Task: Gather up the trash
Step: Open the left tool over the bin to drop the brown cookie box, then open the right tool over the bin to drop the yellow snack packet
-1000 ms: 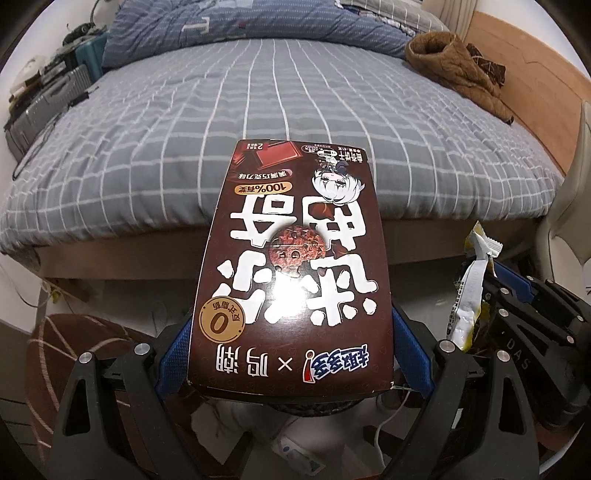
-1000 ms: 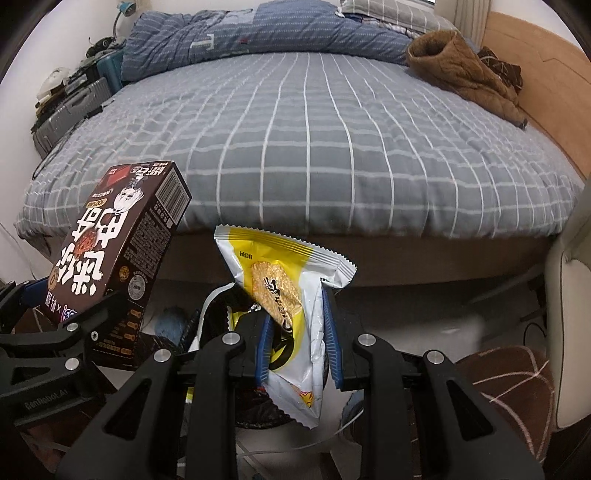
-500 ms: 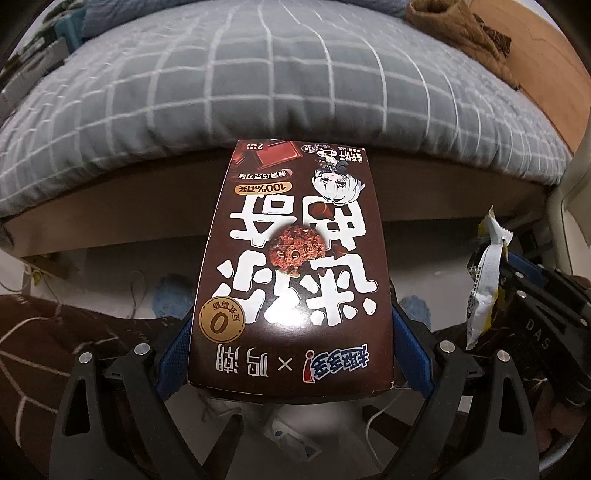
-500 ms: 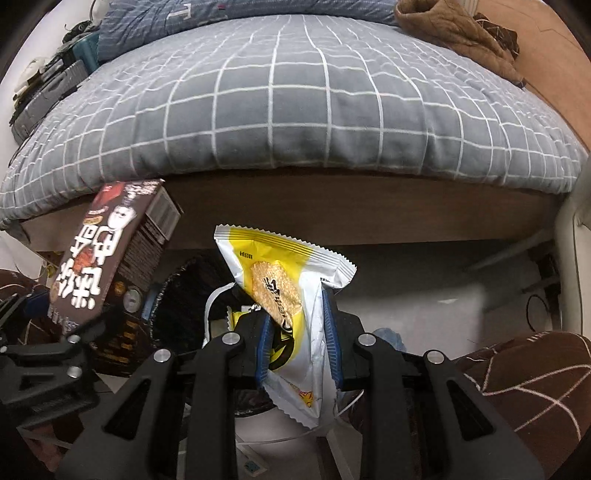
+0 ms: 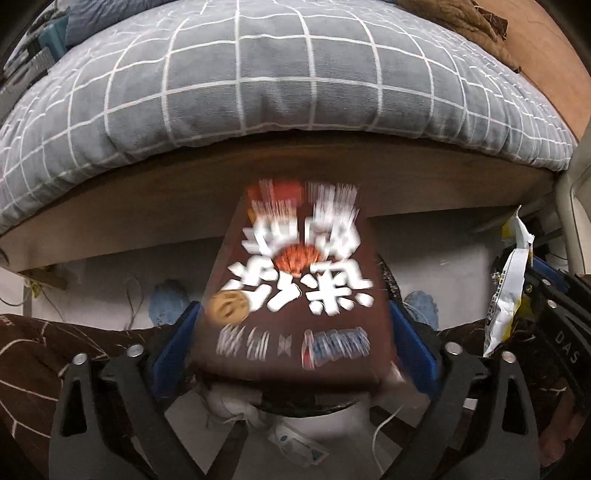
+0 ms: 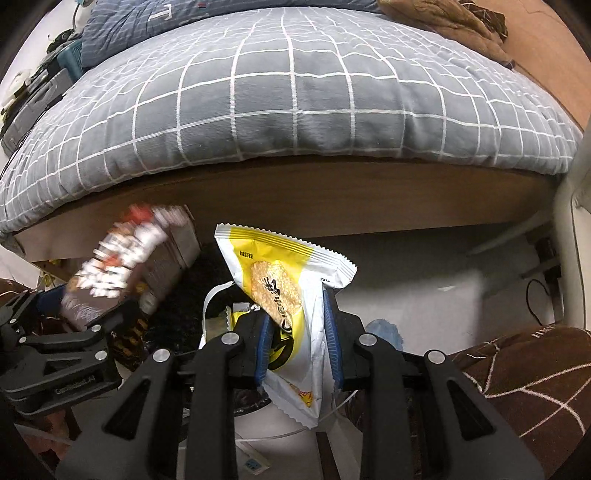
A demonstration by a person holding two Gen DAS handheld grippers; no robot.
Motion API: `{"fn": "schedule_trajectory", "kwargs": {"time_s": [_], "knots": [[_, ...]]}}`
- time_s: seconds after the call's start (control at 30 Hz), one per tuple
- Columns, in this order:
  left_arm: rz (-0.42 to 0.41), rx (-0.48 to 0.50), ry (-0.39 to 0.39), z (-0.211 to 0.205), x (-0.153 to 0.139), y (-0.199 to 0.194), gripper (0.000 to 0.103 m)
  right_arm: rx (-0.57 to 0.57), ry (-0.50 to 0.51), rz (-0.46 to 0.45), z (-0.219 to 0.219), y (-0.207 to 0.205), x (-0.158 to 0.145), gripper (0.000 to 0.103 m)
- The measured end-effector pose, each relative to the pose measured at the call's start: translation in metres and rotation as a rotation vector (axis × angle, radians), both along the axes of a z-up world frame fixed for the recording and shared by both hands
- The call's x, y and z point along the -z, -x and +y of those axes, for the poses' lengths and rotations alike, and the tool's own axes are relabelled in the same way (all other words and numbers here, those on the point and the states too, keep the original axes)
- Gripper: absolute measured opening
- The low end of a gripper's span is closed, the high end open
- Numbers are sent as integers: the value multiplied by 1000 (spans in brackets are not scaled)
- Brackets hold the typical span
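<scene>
A brown snack box (image 5: 295, 291) with white lettering is motion-blurred between the blue pads of my left gripper (image 5: 293, 332); gaps show at both pads, so the jaws stand open and the box is slipping down. It also shows in the right wrist view (image 6: 125, 266), over a black-lined trash bin (image 6: 184, 306). My right gripper (image 6: 297, 336) is shut on a yellow and white snack wrapper (image 6: 284, 280), held upright above the bin. The wrapper also shows at the right of the left wrist view (image 5: 511, 291).
A bed with a grey checked cover (image 6: 295, 92) and a wooden frame (image 6: 332, 195) fills the background. A brown jacket (image 6: 443, 22) lies on it. Luggage (image 6: 33, 99) stands far left. A brown patterned rug (image 6: 524, 373), cables and white floor lie below.
Both grippers tilted down toward the bin. My left gripper has opened and the brown box is now blurred and dropping. The right gripper still holds the wrapper.
</scene>
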State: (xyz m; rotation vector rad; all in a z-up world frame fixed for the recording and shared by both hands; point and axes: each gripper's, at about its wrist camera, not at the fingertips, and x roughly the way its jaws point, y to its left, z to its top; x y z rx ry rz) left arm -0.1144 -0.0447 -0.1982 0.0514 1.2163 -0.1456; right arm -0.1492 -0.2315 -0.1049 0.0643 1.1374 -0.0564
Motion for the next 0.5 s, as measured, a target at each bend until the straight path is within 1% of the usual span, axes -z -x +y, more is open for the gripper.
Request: {"fn": "schedule_trajectory", "kwargs": {"time_s": [0.2, 0.27, 0.37, 0.5], "knots": [[-16, -13, 4, 18, -9, 0, 97, -52, 10, -11, 20, -2, -2, 25], [-34, -22, 5, 27, -15, 2, 97, -75, 9, -12, 31, -4, -1, 26], [-57, -44, 1, 41, -22, 5, 97, -114, 9, -13, 49, -7, -1, 26], [-62, -84, 3, 64, -25, 4, 97, -161, -5, -6, 73, -13, 2, 26]]}}
